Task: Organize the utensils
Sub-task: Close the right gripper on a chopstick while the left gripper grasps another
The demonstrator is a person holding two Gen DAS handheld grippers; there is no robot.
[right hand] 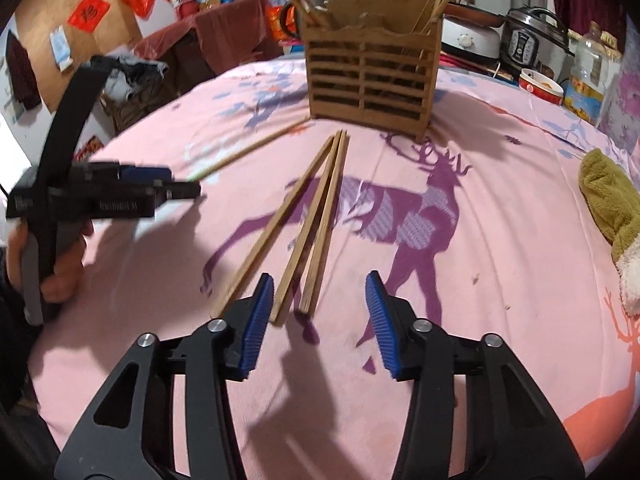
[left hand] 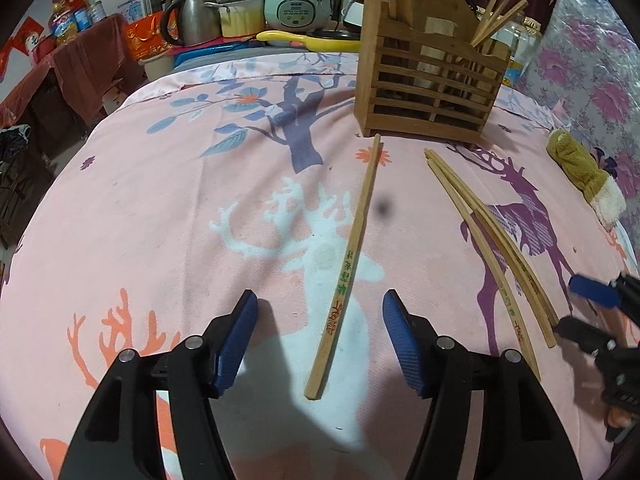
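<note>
A slatted wooden utensil holder (left hand: pixel 430 76) stands at the far side of the pink cloth, with several chopsticks upright in it; it also shows in the right wrist view (right hand: pixel 370 76). One printed chopstick (left hand: pixel 346 268) lies between the open jaws of my left gripper (left hand: pixel 320 320), which is empty. Three chopsticks (right hand: pixel 310 224) lie fanned out in front of my right gripper (right hand: pixel 320 300), which is open and empty, their near ends between its pads. The same three chopsticks (left hand: pixel 492 240) and the right gripper (left hand: pixel 588 312) show in the left wrist view. The left gripper (right hand: pixel 160 182) shows blurred in the right wrist view.
A pink deer-print cloth (left hand: pixel 160 208) covers the table. An olive plush mitten (right hand: pixel 612 216) lies at the right edge. Behind the table stand a rice cooker (left hand: pixel 298 2), a kettle (left hand: pixel 196 20), a yellow pan (left hand: pixel 308 40) and a pressure cooker (right hand: pixel 534 40).
</note>
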